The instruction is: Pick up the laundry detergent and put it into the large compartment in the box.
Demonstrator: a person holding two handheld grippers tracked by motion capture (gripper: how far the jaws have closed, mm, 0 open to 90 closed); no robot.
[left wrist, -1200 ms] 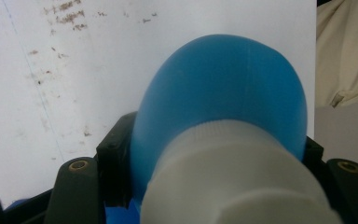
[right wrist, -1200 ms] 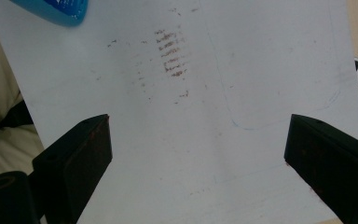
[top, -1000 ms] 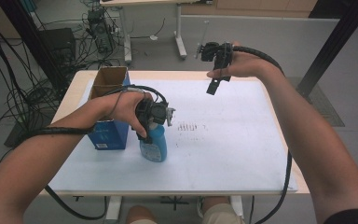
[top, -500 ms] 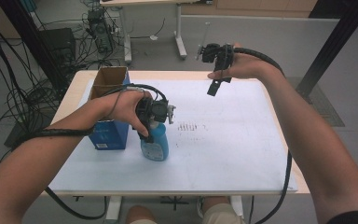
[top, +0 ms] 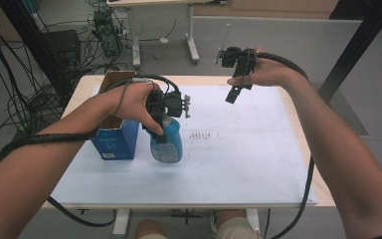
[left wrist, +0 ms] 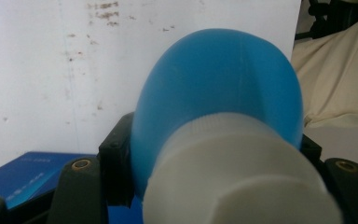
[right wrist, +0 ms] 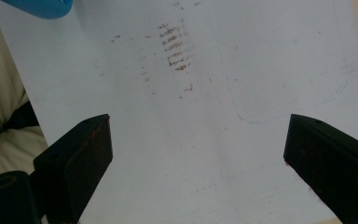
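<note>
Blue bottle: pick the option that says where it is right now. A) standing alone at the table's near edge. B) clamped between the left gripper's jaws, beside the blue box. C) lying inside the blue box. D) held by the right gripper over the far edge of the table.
B: the left gripper is closed on the blue bottle just below its white cap, right beside the blue box.

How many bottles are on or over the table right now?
1. The blue bottle is clamped at its neck in the left hand-held gripper, beside the blue box. That box's inside is partly hidden by the hand, so more could sit there.
</note>
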